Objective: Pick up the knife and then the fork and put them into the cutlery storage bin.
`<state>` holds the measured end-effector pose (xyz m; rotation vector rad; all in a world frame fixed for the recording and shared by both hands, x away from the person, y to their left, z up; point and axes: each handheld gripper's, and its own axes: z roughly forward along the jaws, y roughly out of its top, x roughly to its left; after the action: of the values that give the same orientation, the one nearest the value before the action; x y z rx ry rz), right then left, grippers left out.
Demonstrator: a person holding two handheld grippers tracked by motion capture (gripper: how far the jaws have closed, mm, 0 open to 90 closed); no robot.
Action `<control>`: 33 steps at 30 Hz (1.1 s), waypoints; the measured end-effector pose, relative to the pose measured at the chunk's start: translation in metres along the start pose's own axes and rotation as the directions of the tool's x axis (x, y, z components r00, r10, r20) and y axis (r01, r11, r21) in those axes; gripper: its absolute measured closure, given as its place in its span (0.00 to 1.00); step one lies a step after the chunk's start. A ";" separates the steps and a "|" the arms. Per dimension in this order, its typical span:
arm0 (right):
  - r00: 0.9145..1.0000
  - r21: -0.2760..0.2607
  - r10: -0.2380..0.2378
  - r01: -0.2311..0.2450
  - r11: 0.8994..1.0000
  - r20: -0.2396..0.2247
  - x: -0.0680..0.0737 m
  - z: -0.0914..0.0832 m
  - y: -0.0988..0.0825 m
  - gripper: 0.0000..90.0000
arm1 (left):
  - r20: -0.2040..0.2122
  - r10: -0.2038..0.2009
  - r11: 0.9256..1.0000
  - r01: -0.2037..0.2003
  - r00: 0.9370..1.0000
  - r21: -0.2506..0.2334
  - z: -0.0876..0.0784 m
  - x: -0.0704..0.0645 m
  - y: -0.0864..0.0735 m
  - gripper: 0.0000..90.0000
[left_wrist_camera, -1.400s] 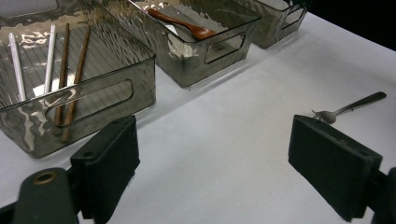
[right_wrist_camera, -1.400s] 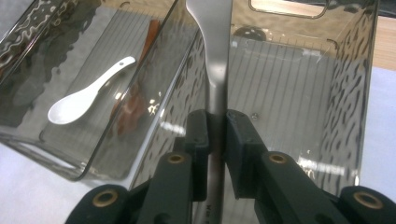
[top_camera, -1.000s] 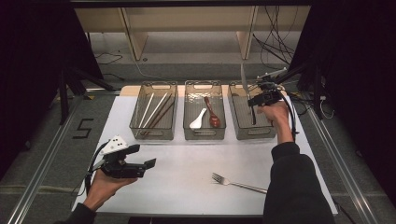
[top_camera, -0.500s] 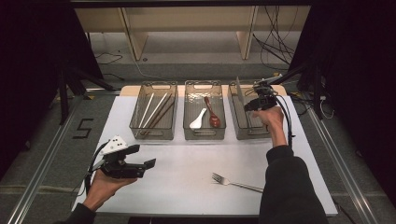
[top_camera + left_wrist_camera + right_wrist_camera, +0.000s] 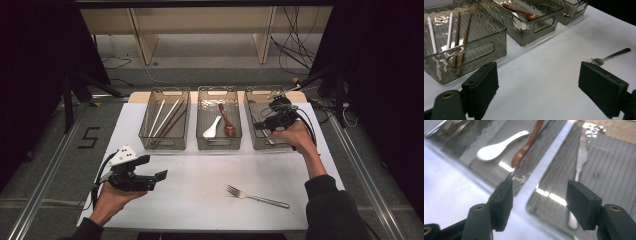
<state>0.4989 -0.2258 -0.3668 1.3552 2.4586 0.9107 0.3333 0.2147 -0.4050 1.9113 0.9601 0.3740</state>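
Note:
A silver fork [image 5: 257, 197] lies on the white table mat [image 5: 200, 200], near the front right; in the left gripper view the fork [image 5: 611, 55] sits just beyond the right jaw. My left gripper [image 5: 159, 176] hovers open over the mat at the front left, and the left gripper [image 5: 540, 85] holds nothing. My right gripper [image 5: 259, 125] is open above the right bin [image 5: 260, 95]. The right gripper [image 5: 540, 195] straddles the gap between two bins, and a silver knife [image 5: 580, 157] lies in the right one.
Three clear grey bins stand in a row at the back. The left bin [image 5: 165, 142] holds chopsticks [image 5: 461, 35]. The middle bin [image 5: 218, 91] holds a white spoon [image 5: 499, 145] and a brown spoon [image 5: 526, 147]. Cables trail off the table's far right.
My right gripper has come down and toward me over the right bin. A thin utensil that stood up beside it earlier no longer rises there. The left gripper has stayed put.

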 end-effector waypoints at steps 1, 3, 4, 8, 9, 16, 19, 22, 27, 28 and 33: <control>1.000 -0.002 -0.014 0.014 1.000 -0.006 0.004 -0.002 -0.003 0.43 | -0.002 0.000 1.000 0.000 1.000 -0.001 0.000 0.000 0.000 0.17; 0.999 -0.004 -0.035 0.035 0.999 -0.020 0.010 -0.006 -0.009 0.43 | -0.002 0.000 1.000 0.000 1.000 -0.002 0.000 0.000 0.000 0.17; 0.999 -0.006 -0.040 0.040 0.999 -0.022 0.013 -0.007 -0.012 0.43 | -0.002 -0.001 1.000 0.001 1.000 -0.001 0.000 0.000 0.000 0.17; 0.998 -0.013 -0.061 0.061 0.998 -0.030 0.020 -0.010 -0.021 0.41 | 0.000 -0.003 1.000 0.003 1.000 0.000 0.001 -0.001 0.000 0.17; 0.997 -0.015 -0.065 0.065 0.998 -0.034 0.022 -0.011 -0.022 0.41 | 0.000 -0.002 1.000 0.002 1.000 0.000 0.001 -0.001 0.000 0.17; 0.994 -0.022 -0.093 0.092 0.995 -0.059 0.034 -0.016 -0.033 0.39 | 0.000 0.000 1.000 0.000 1.000 -0.002 0.001 -0.001 0.000 0.17; 0.993 -0.020 -0.105 0.104 0.994 -0.059 0.038 -0.016 -0.034 0.38 | 0.001 -0.002 1.000 0.002 1.000 -0.002 0.001 -0.001 0.000 0.17; 0.993 -0.024 -0.106 0.105 0.994 -0.058 0.041 -0.018 -0.036 0.36 | 0.000 0.000 1.000 0.000 1.000 -0.003 0.000 -0.001 0.000 0.17; 0.990 -0.021 -0.123 0.122 0.992 -0.067 0.048 -0.022 -0.040 0.34 | 0.002 0.001 1.000 -0.001 1.000 0.000 0.001 -0.001 -0.001 0.17; 0.989 -0.019 -0.127 0.126 0.992 -0.073 0.050 -0.023 -0.041 0.34 | 0.001 0.004 1.000 -0.004 1.000 0.000 0.000 -0.001 -0.001 0.17; 0.985 -0.013 -0.148 0.148 0.989 -0.085 0.059 -0.027 -0.046 0.33 | 0.001 0.002 1.000 -0.002 1.000 -0.003 0.000 -0.002 0.000 0.17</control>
<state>0.4217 -0.2075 -0.3658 1.1349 2.5767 0.9598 0.3323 0.2134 -0.4054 1.9094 0.9568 0.3756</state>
